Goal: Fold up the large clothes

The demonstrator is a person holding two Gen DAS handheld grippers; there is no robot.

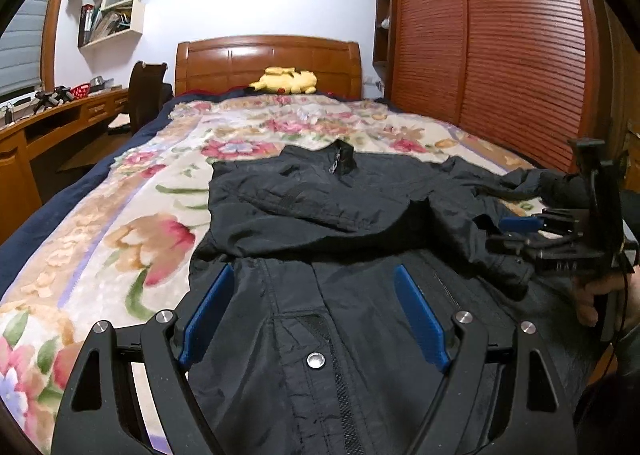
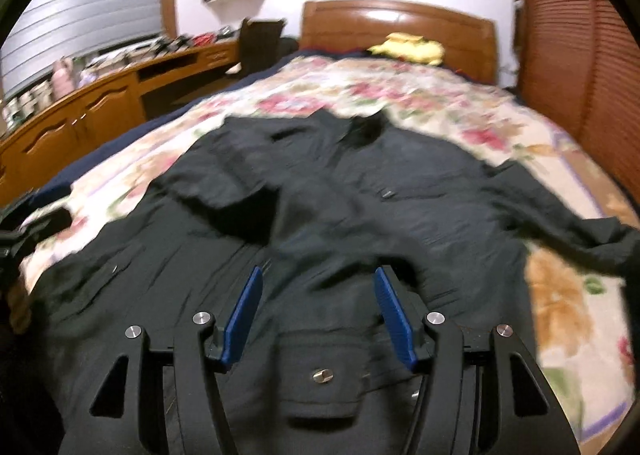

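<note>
Surface: floral bedspread (image 1: 120, 215).
Jacket (image 1: 320, 207): long axis toward headboard (image 1: 268, 59); ahead of both grippers.
Left gripper (image 1: 316, 307): wide apart, empty.
Right gripper (image 2: 318, 311): wide apart, empty.

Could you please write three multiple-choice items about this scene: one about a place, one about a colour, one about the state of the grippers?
1. Where does the yellow plush toy lie?
A. by the headboard
B. on the desk
C. on the jacket

2. What colour is the jacket?
A. red
B. black
C. white

3. How do both grippers stand?
A. shut on a sleeve
B. shut on nothing
C. open

Answers:
1 A, the toy rests at the bed's far end.
2 B, dark cloth on the floral blanket.
3 C, left gripper and right gripper show blue fingers wide apart.
</note>
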